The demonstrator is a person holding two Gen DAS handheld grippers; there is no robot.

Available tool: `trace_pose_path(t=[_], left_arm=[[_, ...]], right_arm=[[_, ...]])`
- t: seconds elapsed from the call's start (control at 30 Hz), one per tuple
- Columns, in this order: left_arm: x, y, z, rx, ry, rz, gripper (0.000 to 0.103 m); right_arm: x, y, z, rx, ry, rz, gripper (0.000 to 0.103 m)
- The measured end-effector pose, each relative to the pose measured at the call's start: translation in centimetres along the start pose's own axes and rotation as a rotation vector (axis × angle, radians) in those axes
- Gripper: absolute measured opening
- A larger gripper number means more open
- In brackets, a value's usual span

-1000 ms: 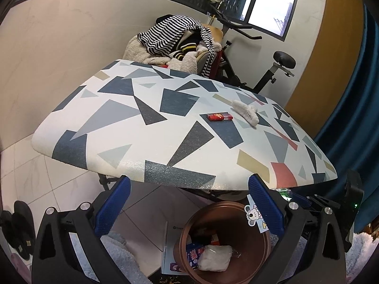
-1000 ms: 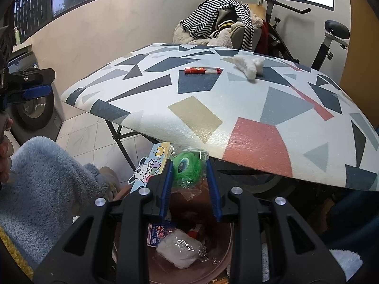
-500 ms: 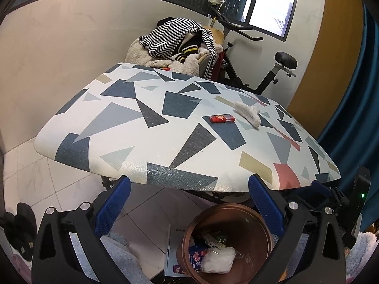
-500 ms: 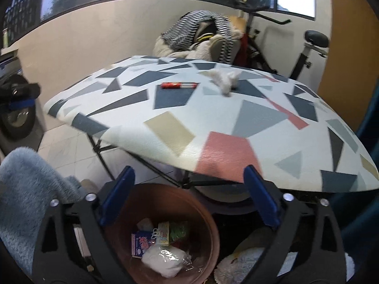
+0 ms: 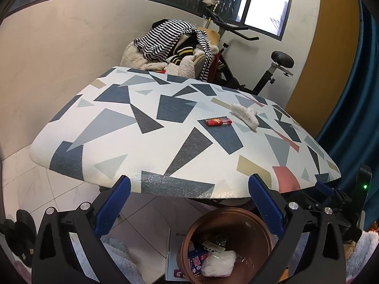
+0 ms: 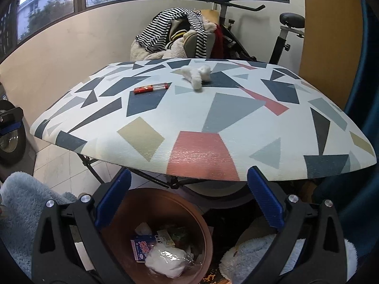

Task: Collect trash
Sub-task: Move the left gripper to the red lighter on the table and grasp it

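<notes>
Wrapper [image 6: 151, 88] lying on table [image 6: 213, 127] left of tissue [image 6: 197, 75], bin [image 6: 163, 234] sitting under near edge, chair [image 6: 180, 37] standing behind

Tabletop [image 6: 213, 123] mostly free (wrapper [image 6: 151, 88], tissue [image 6: 196, 74] far side)

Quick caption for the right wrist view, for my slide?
Open right gripper above the brown trash bin, with a red wrapper and white tissue left on the patterned table.
</notes>
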State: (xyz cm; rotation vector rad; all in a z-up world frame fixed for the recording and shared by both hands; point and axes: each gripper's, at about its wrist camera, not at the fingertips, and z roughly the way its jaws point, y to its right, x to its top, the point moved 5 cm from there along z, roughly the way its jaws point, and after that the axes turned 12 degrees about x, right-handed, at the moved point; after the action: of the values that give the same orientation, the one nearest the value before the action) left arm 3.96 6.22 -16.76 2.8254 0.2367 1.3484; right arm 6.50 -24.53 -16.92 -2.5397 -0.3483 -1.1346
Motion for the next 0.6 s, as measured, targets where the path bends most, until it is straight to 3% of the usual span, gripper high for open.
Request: trace_pose_path(t=[0.33, 0.5, 0.6], left_arm=[[2.4, 2.3, 1.9, -0.076, 0.021, 0.127, 0.097], [5.8, 5.8, 4.9, -0.140, 0.034, 0.302, 0.096], [7.7, 7.9, 8.1, -0.165, 0.023, 0.394, 0.090]], right_arm=[[1.5, 2.0, -0.2, -0.006, 0.028, 0.078, 0.097], [3.6, 3.2, -0.2, -0.035, 0.052, 0.092, 0.097], [5.2, 4.1, -0.1, -0.049, 0.074, 0.104, 0.097]])
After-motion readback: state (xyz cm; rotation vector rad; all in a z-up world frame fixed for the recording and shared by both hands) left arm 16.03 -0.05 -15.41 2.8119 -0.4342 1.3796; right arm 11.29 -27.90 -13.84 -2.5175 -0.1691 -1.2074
